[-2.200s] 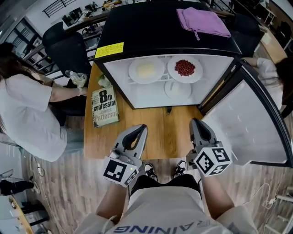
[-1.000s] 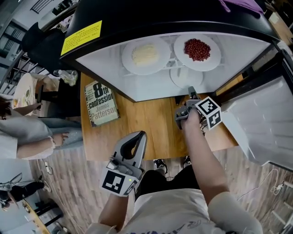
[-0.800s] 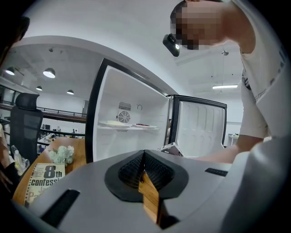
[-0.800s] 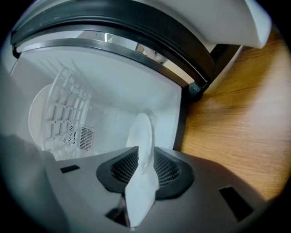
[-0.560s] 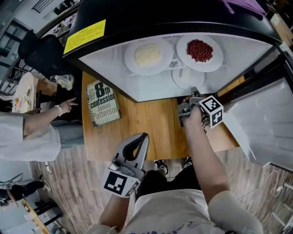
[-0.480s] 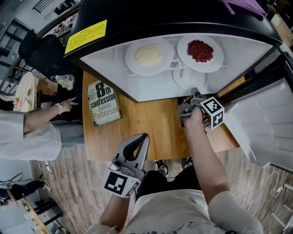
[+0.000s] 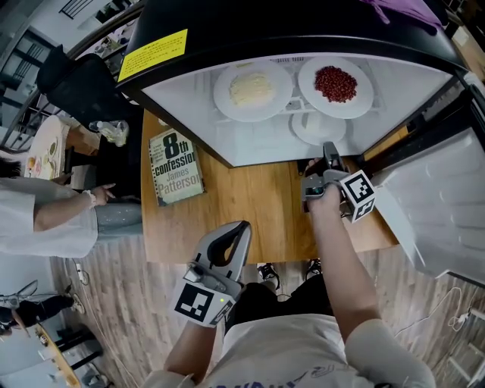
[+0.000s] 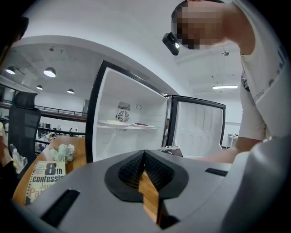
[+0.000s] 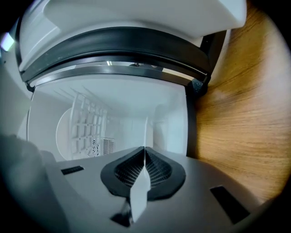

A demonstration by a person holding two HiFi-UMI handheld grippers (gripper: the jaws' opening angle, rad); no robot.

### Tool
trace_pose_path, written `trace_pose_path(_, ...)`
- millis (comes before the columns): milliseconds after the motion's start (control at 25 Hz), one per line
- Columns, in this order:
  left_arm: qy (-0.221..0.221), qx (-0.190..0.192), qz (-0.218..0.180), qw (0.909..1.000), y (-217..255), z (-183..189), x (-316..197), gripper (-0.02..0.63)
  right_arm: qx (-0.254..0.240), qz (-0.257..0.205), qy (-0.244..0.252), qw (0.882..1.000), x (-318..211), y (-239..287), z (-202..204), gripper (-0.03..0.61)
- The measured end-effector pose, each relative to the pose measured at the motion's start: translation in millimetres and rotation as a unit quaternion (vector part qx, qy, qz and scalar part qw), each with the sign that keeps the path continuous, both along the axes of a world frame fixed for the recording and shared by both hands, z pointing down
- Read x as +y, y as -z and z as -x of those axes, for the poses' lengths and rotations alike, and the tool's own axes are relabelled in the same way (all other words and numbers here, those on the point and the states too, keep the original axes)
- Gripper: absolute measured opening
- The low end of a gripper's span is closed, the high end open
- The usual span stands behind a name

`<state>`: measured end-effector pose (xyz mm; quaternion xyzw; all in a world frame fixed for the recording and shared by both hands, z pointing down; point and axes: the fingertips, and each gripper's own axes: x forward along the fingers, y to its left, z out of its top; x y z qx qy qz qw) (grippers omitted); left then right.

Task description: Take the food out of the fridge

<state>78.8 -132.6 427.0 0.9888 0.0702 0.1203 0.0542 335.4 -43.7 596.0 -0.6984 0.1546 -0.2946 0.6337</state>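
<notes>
The small fridge [image 7: 189,106] stands open on the wooden table [image 7: 250,212]. On its upper shelf sit a plate of white food [image 7: 252,89] and a plate of red beans [image 7: 336,82]. Below them is a bare white plate [image 7: 314,127]. My right gripper [image 7: 329,149] reaches to that plate's near edge; its jaws have just been closing, and the plate's thin white rim [image 9: 138,191] shows edge-on between them, so my right gripper [image 9: 144,152] is shut on it. My left gripper [image 7: 231,241] hangs back near my body, and the left gripper [image 8: 144,154] is shut and holds nothing.
The fridge door [image 7: 436,204] swings wide at the right. A paperback book [image 7: 179,168] lies on the table left of the fridge. A person in white [image 7: 45,216] sits at the far left. A purple cloth [image 7: 402,7] lies on top of the fridge.
My right gripper went from near my body up to the lower plate, then closed on its rim and lifted slightly. The left gripper stayed put. The person's arm at left shifted.
</notes>
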Motion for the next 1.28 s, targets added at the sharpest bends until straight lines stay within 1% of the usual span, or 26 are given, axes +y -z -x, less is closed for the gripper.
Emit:
trace_pose_path(200,-0.003,-0.001,0.0,1.0,0.6,2.9,2.9,0.008,-0.001,0.0,0.001,1.0,7.2,0.0,8.1,0.029)
trace_pose_path(440,-0.008,-0.001,0.001,1.0,1.3,5.8,7.7,0.008,-0.012,0.029,0.01,0.999,19.2,-9.9,25.2,0.029)
trace_pose_path(640,-0.01,-0.001,0.001,0.9999,1.3,6.9,9.5,0.008,-0.039,0.047,0.01,0.998,29.7,-25.2,32.2,0.031)
trace_pose_path(800,-0.01,-0.002,0.0,0.9999,0.5,8.3,11.1,0.008,-0.055,0.045,0.017,0.997,29.6,-36.2,36.6,0.031)
trace_pose_path(920,-0.009,-0.001,0.001,1.0,0.9,9.2,11.2,0.008,-0.056,0.043,0.02,0.997,28.5,-38.9,35.4,0.033)
trace_pose_path(1040,-0.007,-0.002,0.001,1.0,0.2,10.3,10.8,0.008,-0.058,0.039,0.022,0.997,25.3,-41.5,30.6,0.051)
trace_pose_path(1160,-0.006,-0.005,0.001,1.0,-1.2,11.7,11.5,0.008,-0.062,0.04,0.021,0.997,24.6,-43.7,26.8,0.049)
trace_pose_path(1280,-0.005,-0.006,0.0,1.0,-1.4,12.3,11.6,0.008,-0.061,0.031,0.019,0.998,24.8,-42.1,25.2,0.037)
